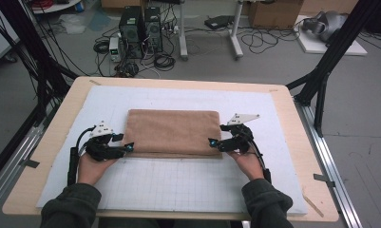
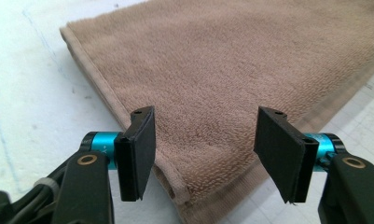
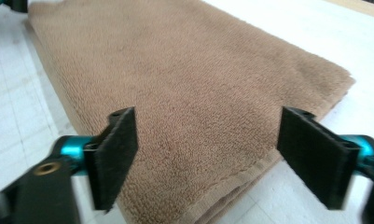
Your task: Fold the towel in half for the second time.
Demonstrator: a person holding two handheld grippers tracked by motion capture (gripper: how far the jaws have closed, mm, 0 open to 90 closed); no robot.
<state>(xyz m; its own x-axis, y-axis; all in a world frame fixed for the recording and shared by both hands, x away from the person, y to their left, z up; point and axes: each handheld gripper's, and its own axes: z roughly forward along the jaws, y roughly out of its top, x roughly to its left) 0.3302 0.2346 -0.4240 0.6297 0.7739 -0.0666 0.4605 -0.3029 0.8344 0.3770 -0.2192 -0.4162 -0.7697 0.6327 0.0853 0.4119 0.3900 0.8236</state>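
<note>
The folded brown towel (image 1: 173, 132) lies flat in the middle of the white mat (image 1: 178, 185) on the surface, long side running left to right. The left gripper (image 1: 129, 147) is at its near left corner, the right gripper (image 1: 211, 142) at its near right corner. Both point inward, low, jaws wide apart, holding nothing.

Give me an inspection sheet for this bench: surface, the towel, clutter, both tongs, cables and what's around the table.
Surface: wooden table under a white grid mat.
Job's things: folded tan towel, flat on the mat.
Clutter: nothing seen on the mat.
Grippers: left tongs and right tongs open, each at a near towel corner, pads clear of the cloth.
Cables: one trails from each tongs; loose cables on the floor.
Surroundings: two computer towers, cardboard box.
</note>
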